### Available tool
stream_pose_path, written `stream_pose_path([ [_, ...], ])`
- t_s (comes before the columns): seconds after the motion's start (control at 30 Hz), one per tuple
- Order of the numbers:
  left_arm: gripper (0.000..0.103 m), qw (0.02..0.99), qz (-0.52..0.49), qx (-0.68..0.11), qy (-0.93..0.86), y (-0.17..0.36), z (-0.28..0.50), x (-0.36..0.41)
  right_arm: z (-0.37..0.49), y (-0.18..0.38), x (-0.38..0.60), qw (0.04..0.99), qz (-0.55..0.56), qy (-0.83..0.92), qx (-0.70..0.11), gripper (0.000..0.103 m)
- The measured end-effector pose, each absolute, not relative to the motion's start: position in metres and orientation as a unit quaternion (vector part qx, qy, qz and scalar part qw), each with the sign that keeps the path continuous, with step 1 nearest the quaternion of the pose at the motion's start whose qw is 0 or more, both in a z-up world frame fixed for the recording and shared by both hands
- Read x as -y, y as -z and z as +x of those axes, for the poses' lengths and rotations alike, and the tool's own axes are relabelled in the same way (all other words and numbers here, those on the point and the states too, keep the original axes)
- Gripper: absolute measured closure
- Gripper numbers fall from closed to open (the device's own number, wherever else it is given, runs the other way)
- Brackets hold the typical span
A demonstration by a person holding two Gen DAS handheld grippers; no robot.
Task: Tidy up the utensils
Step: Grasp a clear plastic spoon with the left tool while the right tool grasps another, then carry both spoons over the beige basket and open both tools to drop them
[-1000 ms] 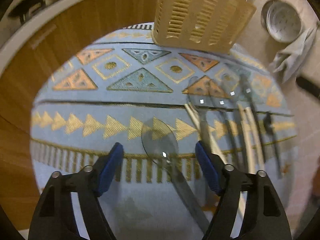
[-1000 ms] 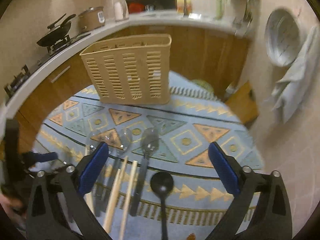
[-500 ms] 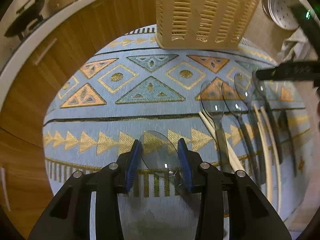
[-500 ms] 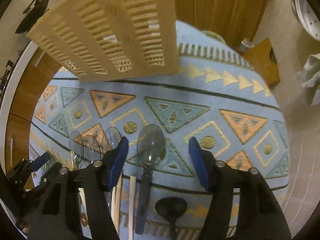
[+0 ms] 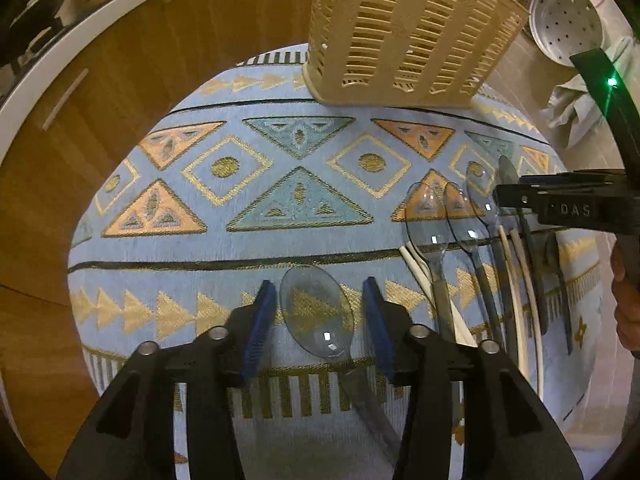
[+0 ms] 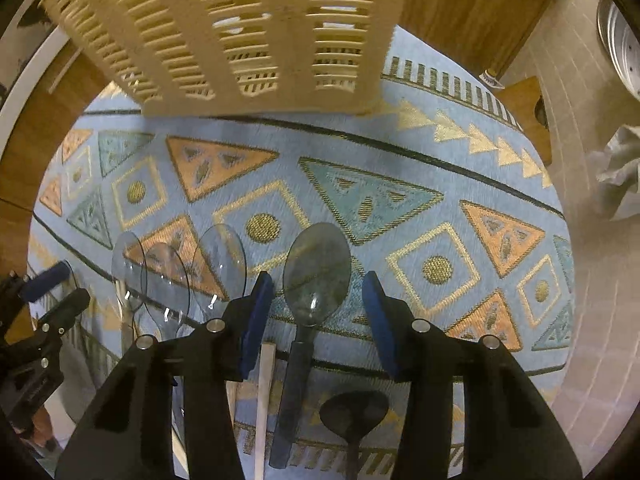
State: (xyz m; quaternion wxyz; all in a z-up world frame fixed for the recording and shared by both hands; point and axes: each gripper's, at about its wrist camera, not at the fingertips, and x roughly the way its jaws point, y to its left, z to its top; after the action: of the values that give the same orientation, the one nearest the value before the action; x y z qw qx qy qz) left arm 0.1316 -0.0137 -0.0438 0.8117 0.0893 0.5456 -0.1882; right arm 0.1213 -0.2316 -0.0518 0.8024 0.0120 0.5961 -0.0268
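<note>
Since a second ago we have brought the right gripper (image 6: 316, 312) down over the dark-handled spoon (image 6: 316, 268), its jaws closing around the bowl without touching, while the left gripper (image 5: 320, 320) narrowed, then reopened slightly beside the clear spoon (image 5: 316, 312).

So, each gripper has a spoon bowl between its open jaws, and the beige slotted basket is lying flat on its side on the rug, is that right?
Not quite: the beige slotted basket stands upright on the rug, as the left wrist view shows. A spoon bowl does lie between the open jaws of the left gripper and of the right gripper.
</note>
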Motion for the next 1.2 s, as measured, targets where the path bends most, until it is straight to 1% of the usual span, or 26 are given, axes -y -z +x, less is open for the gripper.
stream_pose_path([
  [0.03,0.058,0.812,0.093,-0.546,0.181,0.044,0.132,0.014,0.121,0.051,0.229,0.803,0.009,0.024,-0.596,0.07],
  [0.07,0.057,0.813,0.096,-0.546,0.177,0.045,0.13,0.015,0.12,0.05,0.226,0.802,0.005,0.018,-0.597,0.073],
  [0.13,0.057,0.815,0.12,-0.543,0.164,0.047,0.127,0.024,0.116,0.049,0.223,0.805,0.004,0.017,-0.594,0.074],
  [0.17,0.061,0.817,0.134,-0.54,0.154,0.048,0.124,0.028,0.115,0.048,0.223,0.807,0.001,0.014,-0.591,0.074],
  [0.2,0.069,0.819,0.14,-0.536,0.15,0.048,0.121,0.029,0.112,0.046,0.221,0.811,-0.001,0.006,-0.584,0.074],
  [0.3,0.07,0.829,0.133,-0.522,0.148,0.044,0.117,0.027,0.099,0.033,0.218,0.837,-0.011,-0.017,-0.547,0.074],
  [0.47,0.071,0.888,0.061,-0.421,0.177,0.001,0.1,0.011,0.054,-0.021,0.215,0.899,-0.006,-0.081,-0.43,0.074],
  [0.5,0.071,0.903,0.045,-0.385,0.184,-0.016,0.094,0.008,0.048,-0.032,0.216,0.909,-0.006,-0.088,-0.408,0.074],
  [0.73,0.071,0.953,0.001,-0.236,0.189,-0.104,0.087,0.013,0.035,-0.103,0.215,0.956,-0.002,-0.107,-0.274,0.074],
  [0.9,0.071,0.981,-0.017,-0.126,0.147,-0.163,0.105,0.025,0.04,-0.159,0.232,0.986,-0.011,-0.059,-0.159,0.074],
  [0.97,0.071,0.987,-0.026,-0.091,0.13,-0.175,0.121,0.037,0.049,-0.176,0.238,0.991,-0.005,-0.037,-0.125,0.074],
  [1.07,0.071,0.991,-0.026,-0.068,0.111,-0.18,0.139,0.061,0.073,-0.191,0.256,0.995,0.014,-0.002,-0.094,0.074],
  [1.2,0.071,0.996,-0.007,-0.032,0.082,-0.169,0.164,0.092,0.112,-0.185,0.264,0.996,0.008,0.049,-0.079,0.074],
])
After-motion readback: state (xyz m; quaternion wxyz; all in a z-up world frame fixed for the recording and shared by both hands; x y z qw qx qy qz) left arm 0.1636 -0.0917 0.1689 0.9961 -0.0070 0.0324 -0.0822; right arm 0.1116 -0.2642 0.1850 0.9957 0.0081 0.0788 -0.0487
